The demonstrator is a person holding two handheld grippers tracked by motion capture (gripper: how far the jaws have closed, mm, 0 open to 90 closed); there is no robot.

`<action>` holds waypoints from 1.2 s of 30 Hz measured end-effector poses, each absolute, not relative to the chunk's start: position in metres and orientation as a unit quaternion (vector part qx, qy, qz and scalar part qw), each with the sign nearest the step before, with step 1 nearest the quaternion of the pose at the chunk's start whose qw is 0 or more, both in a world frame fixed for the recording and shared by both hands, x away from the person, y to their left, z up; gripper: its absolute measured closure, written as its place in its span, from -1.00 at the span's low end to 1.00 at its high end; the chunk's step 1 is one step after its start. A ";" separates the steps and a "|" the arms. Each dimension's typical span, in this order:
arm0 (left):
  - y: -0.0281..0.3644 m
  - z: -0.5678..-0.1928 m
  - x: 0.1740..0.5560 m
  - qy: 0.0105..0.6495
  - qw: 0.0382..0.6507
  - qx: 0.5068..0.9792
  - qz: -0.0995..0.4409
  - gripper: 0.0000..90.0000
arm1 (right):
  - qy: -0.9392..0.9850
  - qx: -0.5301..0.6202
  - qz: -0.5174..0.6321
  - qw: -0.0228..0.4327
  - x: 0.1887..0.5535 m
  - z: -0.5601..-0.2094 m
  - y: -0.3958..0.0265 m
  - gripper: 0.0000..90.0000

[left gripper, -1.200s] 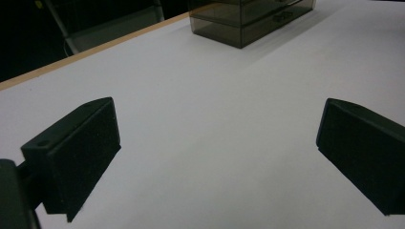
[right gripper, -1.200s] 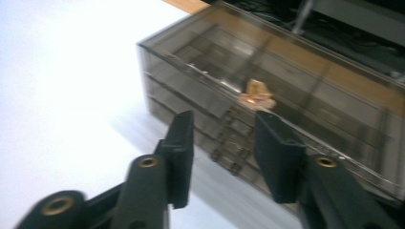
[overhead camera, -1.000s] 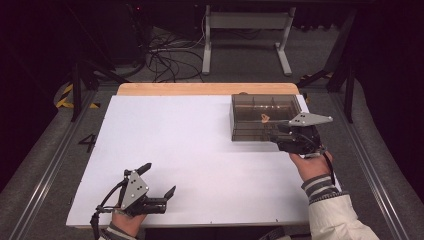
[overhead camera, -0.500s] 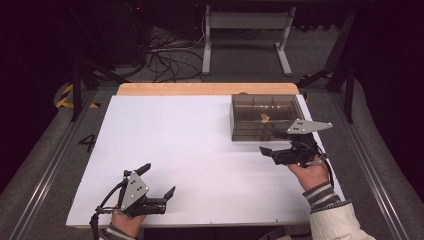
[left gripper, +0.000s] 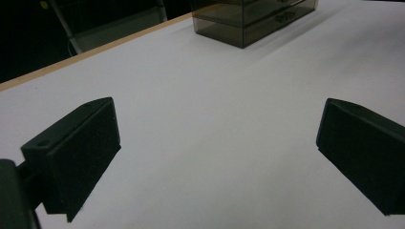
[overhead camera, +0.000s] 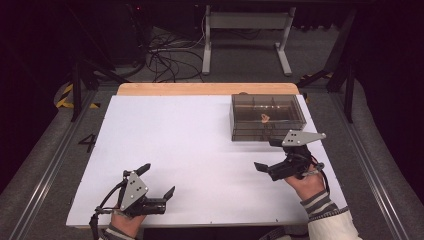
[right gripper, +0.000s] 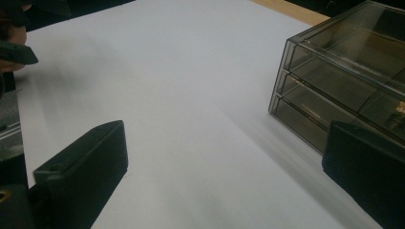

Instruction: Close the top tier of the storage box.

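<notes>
Our right gripper (overhead camera: 266, 155), jaws just opened wide and empty, sits just before the smoky drawer box (overhead camera: 267, 117); our left gripper (overhead camera: 157, 180) gapes well apart from it.

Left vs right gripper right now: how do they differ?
The left gripper sits at the near edge of the table, far from the drawer box; the right gripper is just in front of the box. The right gripper's jaws have just been opening, nothing between them. Both are open and empty.
</notes>
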State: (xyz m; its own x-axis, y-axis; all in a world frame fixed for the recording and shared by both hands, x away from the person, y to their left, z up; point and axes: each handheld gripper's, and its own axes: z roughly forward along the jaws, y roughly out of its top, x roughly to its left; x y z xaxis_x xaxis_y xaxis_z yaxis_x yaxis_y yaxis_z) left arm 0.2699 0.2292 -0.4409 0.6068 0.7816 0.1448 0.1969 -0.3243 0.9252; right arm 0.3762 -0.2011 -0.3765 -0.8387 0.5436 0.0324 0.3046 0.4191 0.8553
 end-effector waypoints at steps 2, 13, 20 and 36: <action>0.229 -0.441 0.270 0.324 0.482 0.755 0.303 -0.96 | 0.834 0.251 0.474 0.128 0.374 -0.380 -0.200 -0.97; 0.230 -0.441 0.270 0.326 0.482 0.755 0.302 -0.96 | 0.836 0.246 0.475 0.121 0.368 -0.400 -0.198 -1.00; 0.230 -0.441 0.270 0.326 0.482 0.755 0.302 -0.96 | 0.835 0.249 0.477 0.117 0.365 -0.412 -0.196 -1.00; 0.230 -0.441 0.270 0.326 0.484 0.754 0.302 -0.96 | 0.827 0.250 0.493 0.105 0.359 -0.432 -0.194 -1.00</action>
State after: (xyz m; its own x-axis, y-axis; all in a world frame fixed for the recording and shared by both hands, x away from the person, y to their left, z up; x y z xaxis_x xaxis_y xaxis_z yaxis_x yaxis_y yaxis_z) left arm 0.2699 0.2298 -0.4410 0.6050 0.7836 0.1411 0.1987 -0.3202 0.9263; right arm 0.3592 -0.1943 -0.4323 -0.8531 0.5168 0.0721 0.3092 0.3894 0.8676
